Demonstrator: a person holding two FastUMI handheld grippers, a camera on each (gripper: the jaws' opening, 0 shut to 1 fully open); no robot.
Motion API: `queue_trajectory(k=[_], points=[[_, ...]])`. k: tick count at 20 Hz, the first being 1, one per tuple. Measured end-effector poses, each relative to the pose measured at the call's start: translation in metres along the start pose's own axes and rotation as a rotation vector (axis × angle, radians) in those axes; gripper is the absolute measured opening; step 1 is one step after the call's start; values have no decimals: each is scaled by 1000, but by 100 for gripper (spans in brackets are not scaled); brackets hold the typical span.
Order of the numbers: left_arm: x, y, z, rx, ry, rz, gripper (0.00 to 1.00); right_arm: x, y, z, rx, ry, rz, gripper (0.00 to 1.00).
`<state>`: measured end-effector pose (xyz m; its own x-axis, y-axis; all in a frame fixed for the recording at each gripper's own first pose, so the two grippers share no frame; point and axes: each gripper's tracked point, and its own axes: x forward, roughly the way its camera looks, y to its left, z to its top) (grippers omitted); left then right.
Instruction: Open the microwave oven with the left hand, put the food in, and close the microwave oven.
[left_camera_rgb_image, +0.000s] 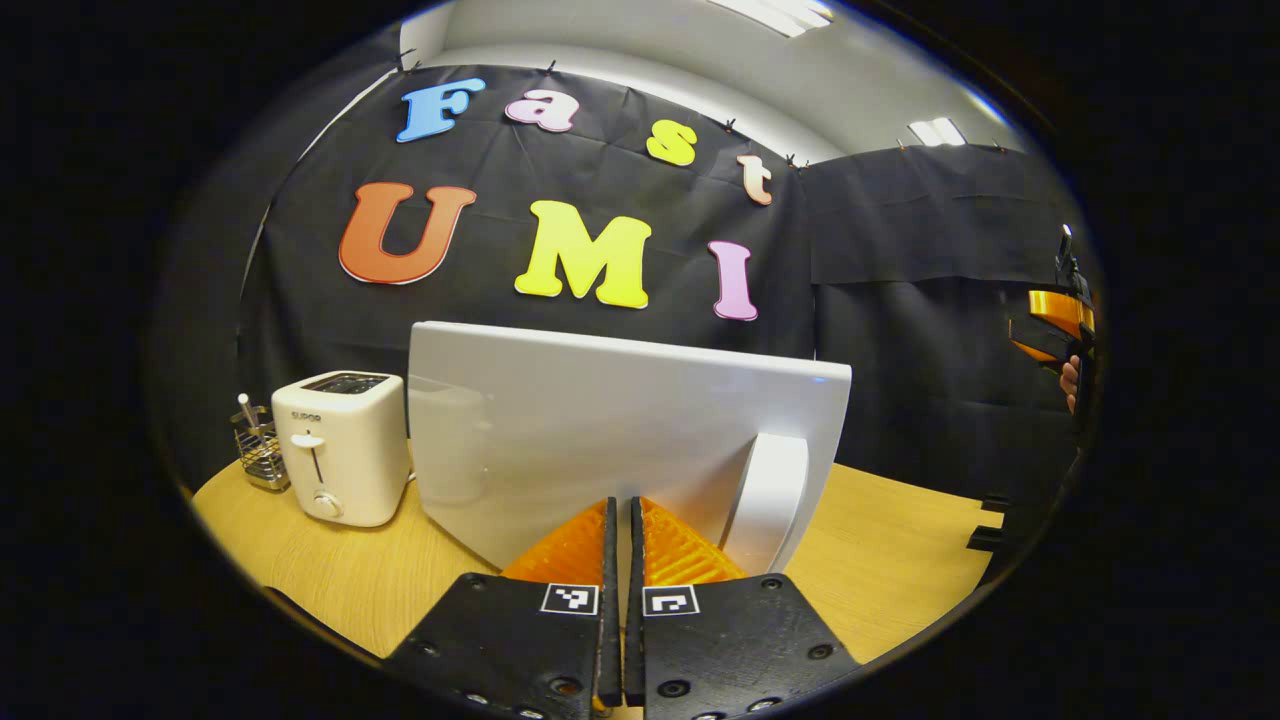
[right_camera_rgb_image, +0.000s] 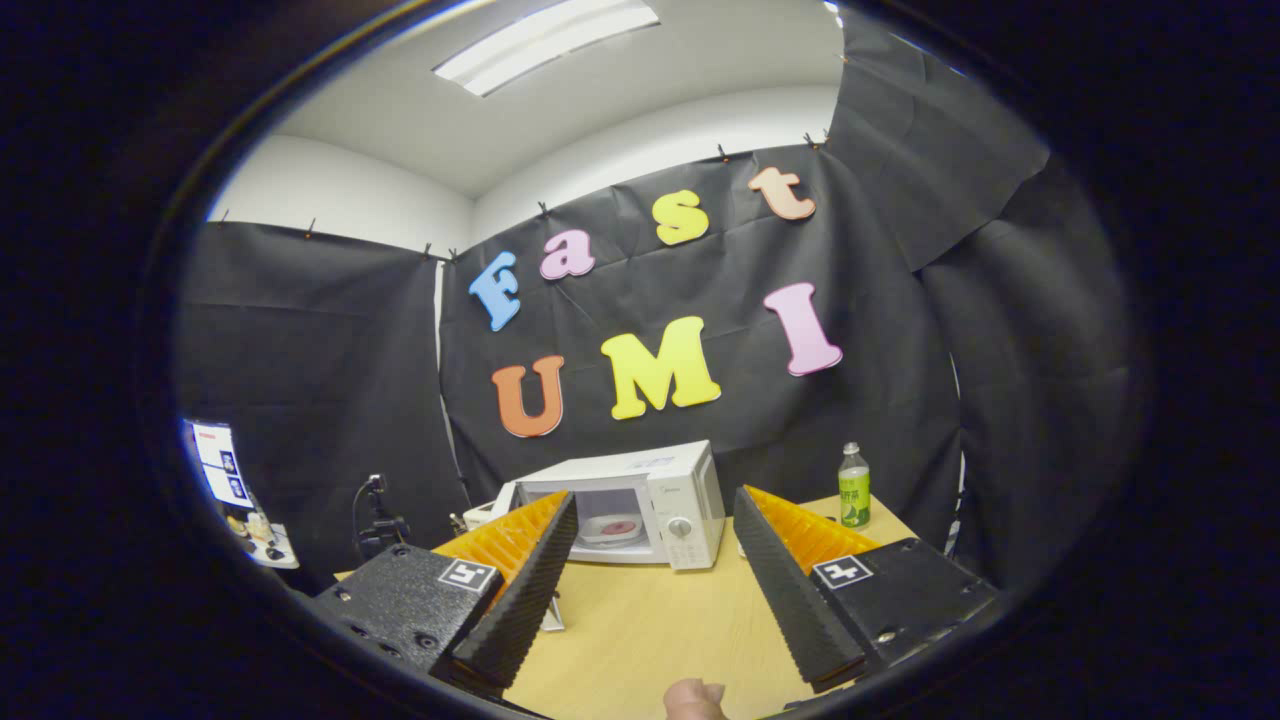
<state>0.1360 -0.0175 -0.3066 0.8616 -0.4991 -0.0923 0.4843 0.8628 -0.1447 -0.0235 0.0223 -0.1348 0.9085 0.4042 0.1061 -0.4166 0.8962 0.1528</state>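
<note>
In the left gripper view my left gripper (left_camera_rgb_image: 620, 506) is shut with nothing between its fingers, its tips right against the outer face of the white microwave door (left_camera_rgb_image: 600, 430), just left of the door's handle (left_camera_rgb_image: 770, 490). The door stands swung out. Farther off, the right gripper view has the white microwave (right_camera_rgb_image: 650, 500) on the table with its cavity open and a plate of food (right_camera_rgb_image: 618, 528) inside. My right gripper (right_camera_rgb_image: 655, 500) hangs open and empty, well back from the oven. It also appears at the far right of the left gripper view as the right gripper (left_camera_rgb_image: 1050, 330), held by a hand.
A white toaster (left_camera_rgb_image: 340, 445) and a wire utensil holder (left_camera_rgb_image: 258, 452) stand left of the door on the wooden table (left_camera_rgb_image: 900, 540). A green-labelled bottle (right_camera_rgb_image: 853, 487) stands right of the microwave. A fingertip (right_camera_rgb_image: 695, 700) shows at the bottom edge.
</note>
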Motion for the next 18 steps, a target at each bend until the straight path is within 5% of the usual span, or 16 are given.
queue_trajectory(k=[7, 9, 10, 12, 13, 14, 15, 18], points=[[84, -24, -1, 13, 4, 16, 2, 19, -12, -9, -4, 25, 6, 100], [109, -23, 1, 38, -4, 65, 2, 26, -15, -9, -12, 28, 13, 89], [122, -25, -2, 42, 3, 74, 1, 29, -18, -8, -24, 27, 18, 100], [147, -34, -5, 29, 13, 63, 2, 37, -29, -9, -48, 26, 7, 100], [158, -36, -5, 26, 13, 67, 2, 40, -34, -10, -59, 28, 2, 89], [169, -37, -5, 31, 13, 78, 2, 44, -38, -11, -62, 28, -2, 89], [178, -37, -4, 33, 9, 88, 2, 47, -43, -13, -59, 30, -5, 100], [206, -17, -6, 62, 18, 196, 1, 54, -56, -23, -41, 48, -7, 100]])
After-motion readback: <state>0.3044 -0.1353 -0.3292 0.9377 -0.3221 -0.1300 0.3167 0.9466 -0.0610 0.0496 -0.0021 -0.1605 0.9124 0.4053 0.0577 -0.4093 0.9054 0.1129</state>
